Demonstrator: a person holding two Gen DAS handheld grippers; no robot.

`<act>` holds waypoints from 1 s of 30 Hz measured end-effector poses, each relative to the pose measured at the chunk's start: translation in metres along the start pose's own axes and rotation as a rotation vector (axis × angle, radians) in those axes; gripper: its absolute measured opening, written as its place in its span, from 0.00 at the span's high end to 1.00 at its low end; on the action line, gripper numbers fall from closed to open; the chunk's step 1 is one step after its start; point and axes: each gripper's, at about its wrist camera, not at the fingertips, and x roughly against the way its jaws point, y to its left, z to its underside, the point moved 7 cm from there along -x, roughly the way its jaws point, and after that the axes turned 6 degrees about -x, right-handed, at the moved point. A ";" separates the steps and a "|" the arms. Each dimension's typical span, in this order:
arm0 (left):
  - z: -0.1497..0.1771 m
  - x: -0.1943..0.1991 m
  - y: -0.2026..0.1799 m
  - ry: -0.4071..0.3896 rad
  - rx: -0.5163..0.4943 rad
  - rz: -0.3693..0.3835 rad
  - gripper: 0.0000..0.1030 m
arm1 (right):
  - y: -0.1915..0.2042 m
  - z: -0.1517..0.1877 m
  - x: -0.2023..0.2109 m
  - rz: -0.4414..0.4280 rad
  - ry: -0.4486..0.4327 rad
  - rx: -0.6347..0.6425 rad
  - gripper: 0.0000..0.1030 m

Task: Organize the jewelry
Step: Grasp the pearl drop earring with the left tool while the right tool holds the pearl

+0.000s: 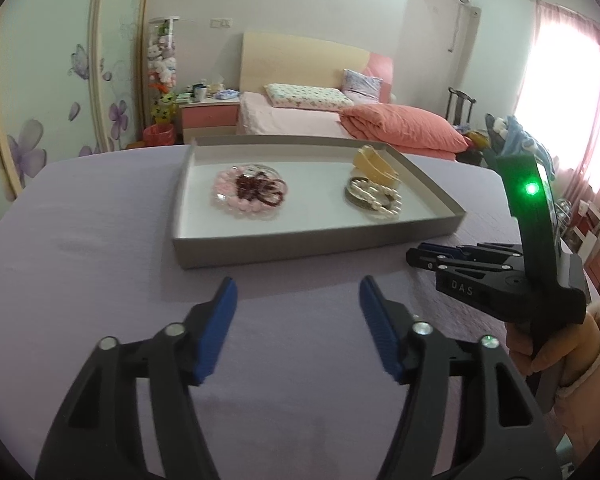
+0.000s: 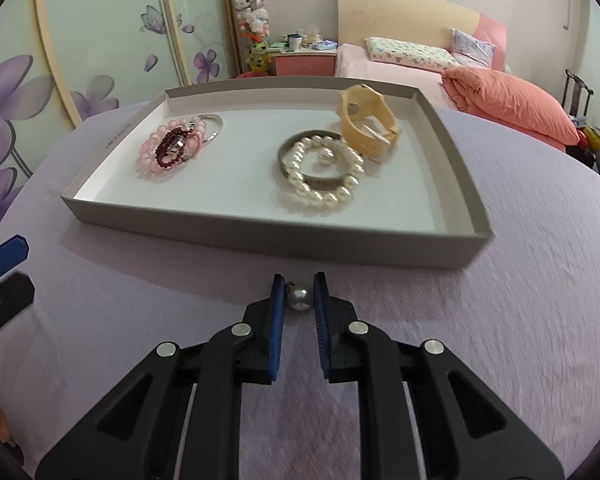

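Note:
A grey tray (image 2: 268, 236) sits on the lilac cloth; it also shows in the left wrist view (image 1: 300, 246). In it lie a pink bead bracelet (image 2: 150, 152) with a dark red one (image 2: 172, 144), a silver bangle (image 2: 214, 130), a white pearl bracelet (image 2: 324, 190) over a grey bangle (image 2: 288, 148), a loose pearl (image 2: 326, 155) and a cream watch (image 2: 368, 120). My right gripper (image 2: 299, 298) is shut on a grey pearl earring (image 2: 300, 299) just in front of the tray. My left gripper (image 1: 296, 312) is open and empty, short of the tray.
The right gripper's body (image 1: 500, 276) with a green light stands right of my left gripper. The left gripper's blue fingertip (image 2: 4, 256) shows at the right wrist view's left edge. A bed (image 2: 500, 92) and wardrobe doors (image 2: 60, 60) lie beyond the table.

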 end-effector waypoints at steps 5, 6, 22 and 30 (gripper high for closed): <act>0.005 -0.009 -0.033 0.026 -0.071 0.054 0.34 | -0.025 0.004 0.021 0.000 -0.037 -0.073 0.85; 0.006 -0.011 -0.040 0.034 -0.085 0.064 0.33 | -0.029 0.004 0.025 -0.004 -0.049 -0.087 0.85; 0.022 -0.061 -0.087 0.184 -0.118 0.063 0.39 | -0.065 0.004 0.051 -0.025 -0.128 -0.166 0.85; 0.020 -0.070 -0.087 0.197 -0.096 0.033 0.56 | -0.070 0.007 0.050 -0.036 -0.124 -0.178 0.85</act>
